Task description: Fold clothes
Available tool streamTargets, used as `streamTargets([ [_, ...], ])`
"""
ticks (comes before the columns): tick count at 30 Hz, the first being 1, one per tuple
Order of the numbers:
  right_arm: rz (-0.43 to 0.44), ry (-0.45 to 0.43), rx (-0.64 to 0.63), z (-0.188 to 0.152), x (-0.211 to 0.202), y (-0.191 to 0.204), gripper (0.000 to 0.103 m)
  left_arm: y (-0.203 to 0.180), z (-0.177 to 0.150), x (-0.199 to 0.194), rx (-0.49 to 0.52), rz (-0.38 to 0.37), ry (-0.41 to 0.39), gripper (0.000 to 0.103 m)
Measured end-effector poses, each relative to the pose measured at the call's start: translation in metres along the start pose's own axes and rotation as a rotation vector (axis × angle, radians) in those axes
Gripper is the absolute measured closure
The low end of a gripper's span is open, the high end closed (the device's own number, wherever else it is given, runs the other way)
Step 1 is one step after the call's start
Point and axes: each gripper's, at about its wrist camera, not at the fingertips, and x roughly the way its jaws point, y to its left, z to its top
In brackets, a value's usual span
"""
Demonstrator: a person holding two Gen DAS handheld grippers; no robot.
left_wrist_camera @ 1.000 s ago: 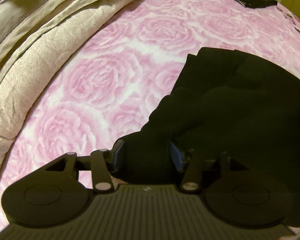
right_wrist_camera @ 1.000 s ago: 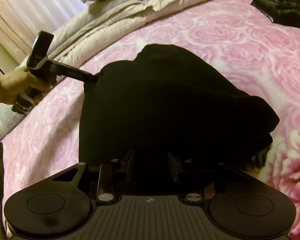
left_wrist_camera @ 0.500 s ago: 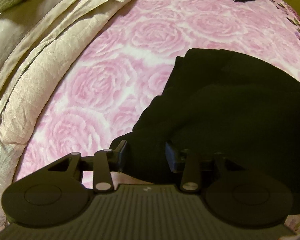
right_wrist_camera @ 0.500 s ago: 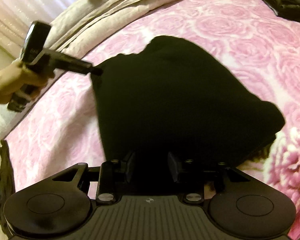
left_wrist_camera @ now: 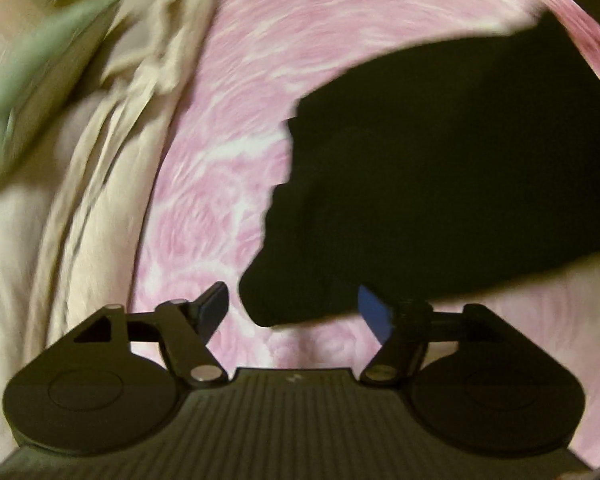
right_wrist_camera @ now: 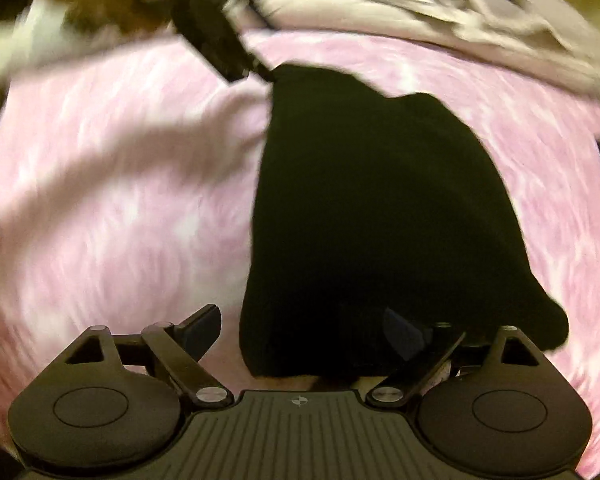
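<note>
Black garment (right_wrist_camera: 380,208) lying on pink rose-print bedspread (right_wrist_camera: 120,200).
Left gripper (left_wrist_camera: 294,308) and right gripper (right_wrist_camera: 300,332): both spread wide, gripping nothing. No legible writing; frames blurred.

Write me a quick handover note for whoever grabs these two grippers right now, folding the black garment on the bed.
Left gripper: open, nothing clamped; a corner of the black garment lies between its fingers.
Right gripper: open, the garment's near edge between its fingers, not pinched.
The garment lies in a folded bundle on the pink bedspread. Beige bedding is bunched along the far side.
Both views are blurred by motion, so fine creases cannot be judged.
Done: garment laid down and let go.
Left: check the fold is tidy, probably fold once more or move it aside.
</note>
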Motion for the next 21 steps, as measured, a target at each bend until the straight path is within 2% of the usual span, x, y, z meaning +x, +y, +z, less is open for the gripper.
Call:
streamTargets([
  [4,-0.100,0.052,-0.180,-0.005,0.035,0.031,0.012,-0.057,-0.019,-0.011,0.324,0.055,-0.125,0.012],
  [6,-0.163,0.057,-0.251,-0.013,0.047,0.035,0.014,-0.084,-0.027,-0.007,0.478,0.062,-0.189,0.010],
  [7,-0.171,0.047,-0.273,-0.018,0.049,0.032,0.023,-0.097,-0.031,-0.005,0.547,0.066,-0.215,0.010],
  [9,-0.157,0.020,-0.299,-0.026,0.048,0.022,0.029,-0.112,-0.034,0.008,0.636,0.077,-0.229,0.010],
  [11,-0.122,-0.007,-0.311,-0.031,0.042,0.011,0.049,-0.121,-0.032,0.023,0.695,0.114,-0.233,0.010],
  [13,-0.088,-0.028,-0.328,-0.029,0.033,-0.001,0.061,-0.124,-0.027,0.037,0.729,0.141,-0.225,0.010],
  [15,-0.050,-0.046,-0.339,-0.028,0.019,-0.013,0.065,-0.122,-0.019,0.048,0.767,0.157,-0.215,0.010],
  [17,-0.019,-0.064,-0.345,-0.030,0.008,-0.026,0.066,-0.118,-0.009,0.058,0.796,0.176,-0.195,0.023],
  [18,-0.004,-0.073,-0.348,-0.031,0.002,-0.032,0.066,-0.115,-0.004,0.061,0.796,0.168,-0.175,0.040],
  [20,0.028,-0.094,-0.350,-0.033,-0.004,-0.044,0.066,-0.109,0.009,0.062,0.769,0.112,-0.129,0.047],
  [21,0.049,-0.102,-0.349,-0.034,-0.007,-0.049,0.066,-0.109,0.014,0.060,0.758,0.103,-0.111,0.056],
])
